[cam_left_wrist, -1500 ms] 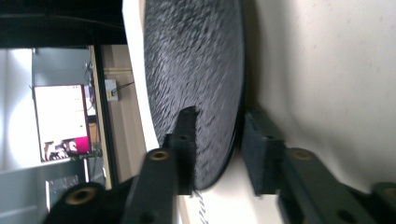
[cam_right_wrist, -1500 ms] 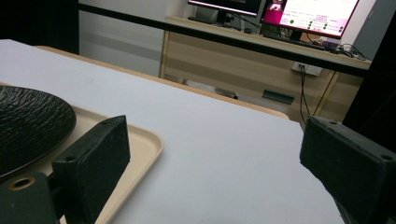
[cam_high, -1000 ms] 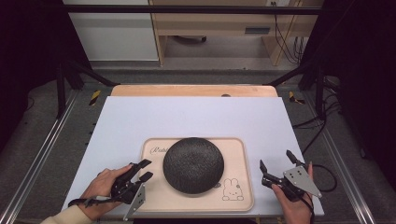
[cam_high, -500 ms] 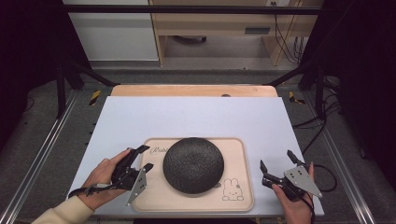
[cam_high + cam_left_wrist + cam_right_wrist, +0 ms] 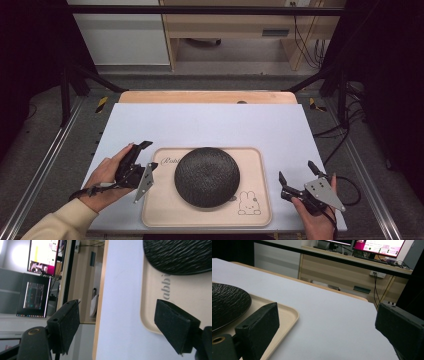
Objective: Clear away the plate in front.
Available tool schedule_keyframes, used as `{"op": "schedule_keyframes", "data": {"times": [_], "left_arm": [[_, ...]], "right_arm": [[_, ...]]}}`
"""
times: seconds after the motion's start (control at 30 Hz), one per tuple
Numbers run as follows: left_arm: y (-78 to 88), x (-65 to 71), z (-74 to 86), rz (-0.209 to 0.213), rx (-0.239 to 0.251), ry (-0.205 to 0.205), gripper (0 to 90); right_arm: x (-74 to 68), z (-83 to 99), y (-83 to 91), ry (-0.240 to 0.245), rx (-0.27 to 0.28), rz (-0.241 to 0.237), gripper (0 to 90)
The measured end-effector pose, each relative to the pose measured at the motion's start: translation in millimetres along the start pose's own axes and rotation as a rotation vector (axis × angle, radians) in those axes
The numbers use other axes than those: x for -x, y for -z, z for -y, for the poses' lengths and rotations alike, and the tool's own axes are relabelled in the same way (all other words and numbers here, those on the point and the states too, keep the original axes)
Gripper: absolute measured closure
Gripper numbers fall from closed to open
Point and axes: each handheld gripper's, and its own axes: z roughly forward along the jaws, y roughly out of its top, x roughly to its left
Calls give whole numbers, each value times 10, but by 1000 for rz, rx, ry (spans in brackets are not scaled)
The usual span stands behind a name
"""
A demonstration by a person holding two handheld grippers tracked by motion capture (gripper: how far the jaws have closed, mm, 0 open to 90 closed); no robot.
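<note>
In the high view, the black plate point(image 5: 207, 176) is seen centred on the beige tray point(image 5: 255, 212). The left gripper point(image 5: 146, 156) is held at the tray's left edge, the right gripper point(image 5: 297, 175) just off its right. In the left gripper view, the jaws, just opened, gape with nothing between them; in the right gripper view they stand wide and empty. Both rims should be approached level.

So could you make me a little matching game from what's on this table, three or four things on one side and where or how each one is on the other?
Things:
1. black plate
2. beige tray
3. left tool
4. right tool

Descriptions:
A. lies on the white table cover, bears a rabbit drawing
B. held at the tray's left edge, jaws open, nothing between them
C. held right of the tray, jaws open and empty
D. sits in the middle of the tray

Pairs: 1-D, 2-A, 3-B, 4-C
</note>
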Motion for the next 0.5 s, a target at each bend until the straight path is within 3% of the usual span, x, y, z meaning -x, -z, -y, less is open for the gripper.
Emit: {"op": "schedule_keyframes", "data": {"times": [0.07,0.2,0.27,0.4,0.5], "left_arm": [[-12,-44,38,-9,-9,25,185],[-45,-139,96,0,-31,123,160],[-62,-185,117,6,-32,187,145],[-70,-283,144,15,12,349,117],[-54,-356,128,19,42,431,111]], "right_arm": [[-1,0,-2,1,0,0,57],[-5,-1,-7,3,0,1,52],[-7,-2,-12,5,0,1,51],[-10,-10,-21,8,1,-2,46],[1,-21,-33,12,1,-4,46]]}}
